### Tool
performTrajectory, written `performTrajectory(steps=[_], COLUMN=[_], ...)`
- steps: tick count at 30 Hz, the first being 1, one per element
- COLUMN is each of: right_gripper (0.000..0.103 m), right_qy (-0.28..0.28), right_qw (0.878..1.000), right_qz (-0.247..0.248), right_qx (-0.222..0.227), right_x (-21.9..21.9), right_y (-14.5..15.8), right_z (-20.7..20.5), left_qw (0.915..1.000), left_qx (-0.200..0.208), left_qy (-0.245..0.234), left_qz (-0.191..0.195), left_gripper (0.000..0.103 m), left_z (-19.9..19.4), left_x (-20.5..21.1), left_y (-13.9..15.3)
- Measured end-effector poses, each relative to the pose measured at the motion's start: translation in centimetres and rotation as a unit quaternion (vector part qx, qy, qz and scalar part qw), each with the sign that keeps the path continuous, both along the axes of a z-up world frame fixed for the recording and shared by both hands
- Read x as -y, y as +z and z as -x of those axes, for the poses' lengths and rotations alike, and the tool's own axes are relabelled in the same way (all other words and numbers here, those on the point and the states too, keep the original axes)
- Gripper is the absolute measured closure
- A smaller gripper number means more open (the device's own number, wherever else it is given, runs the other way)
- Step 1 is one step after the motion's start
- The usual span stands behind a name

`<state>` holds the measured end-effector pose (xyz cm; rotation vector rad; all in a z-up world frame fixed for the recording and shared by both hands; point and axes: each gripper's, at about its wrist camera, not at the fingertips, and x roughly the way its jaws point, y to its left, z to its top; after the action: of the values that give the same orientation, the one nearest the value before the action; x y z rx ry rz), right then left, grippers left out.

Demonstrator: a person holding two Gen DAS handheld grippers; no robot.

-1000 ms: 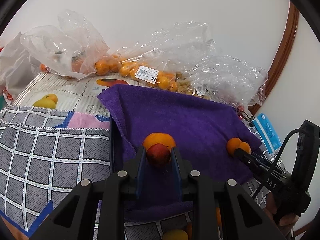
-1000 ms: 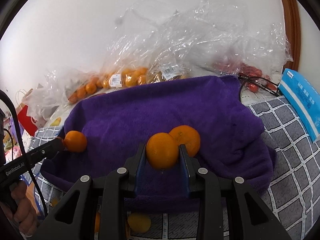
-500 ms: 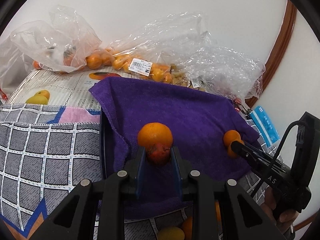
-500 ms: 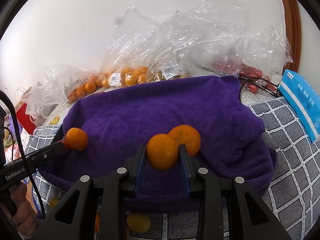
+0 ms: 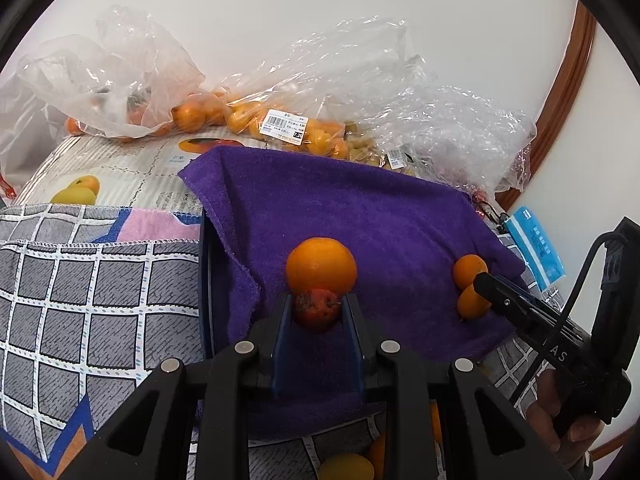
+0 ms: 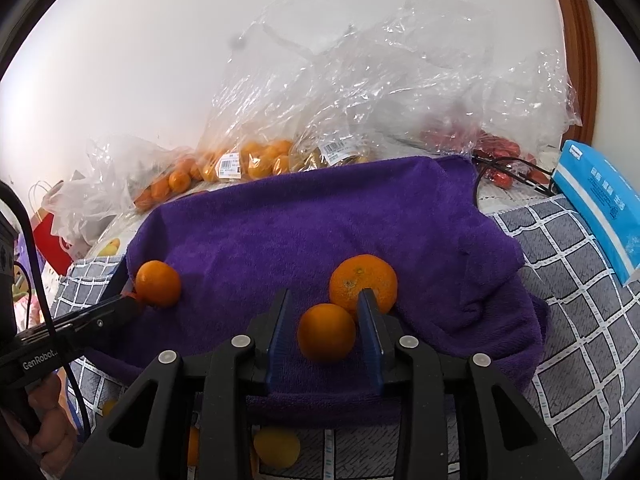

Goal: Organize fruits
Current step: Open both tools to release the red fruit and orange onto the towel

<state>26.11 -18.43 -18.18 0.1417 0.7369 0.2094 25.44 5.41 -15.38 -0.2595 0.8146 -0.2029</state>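
Note:
A purple towel (image 5: 360,216) covers a tray; it also shows in the right wrist view (image 6: 320,220). My left gripper (image 5: 316,312) is shut on a small red fruit (image 5: 316,311), low over the towel, right behind a large orange (image 5: 321,265). My right gripper (image 6: 326,320) has opened; a small orange (image 6: 326,332) lies on the towel between its blue pads, with gaps on both sides, next to another orange (image 6: 363,282). The right gripper (image 5: 486,284) and these two oranges show at the towel's right side in the left wrist view.
Clear plastic bags of oranges (image 5: 280,124) and other fruit lie along the back wall. A blue tissue pack (image 6: 600,200) sits at the right. Loose yellow and orange fruits (image 6: 276,446) lie on the checked cloth (image 5: 80,300) by the towel's near edge.
My right gripper has opened and let the small orange down onto the towel. My left gripper has lowered with the red fruit toward the towel beside the large orange.

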Motion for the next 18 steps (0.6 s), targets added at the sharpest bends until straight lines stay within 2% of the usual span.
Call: performTrajectory(steps=[5,8,18], right_gripper=[0.057,0.055,0.051], right_qy=[-0.008,-0.010,-0.007], right_qw=[1.000,1.000,0.999], right_qz=[-0.008,-0.011,0.012], right_qx=[0.008,0.012,0.030], right_x=[0.22,0.25,-0.40], right_y=[0.32,0.48,0.94], right_z=[0.19,0.31,0.82], left_qw=[1.0000,1.0000,0.9996], left_qx=[0.001,0.004,0.028], left_qy=[0.002,0.003,0.005], left_qz=[0.002,0.003,0.008], left_gripper=[0.079,0.079,0.058], left_z=[0.04,0.11,0.71], left_x=[-0.14,-0.22,-0.28], left_y=[0.01,0.07,0.86])
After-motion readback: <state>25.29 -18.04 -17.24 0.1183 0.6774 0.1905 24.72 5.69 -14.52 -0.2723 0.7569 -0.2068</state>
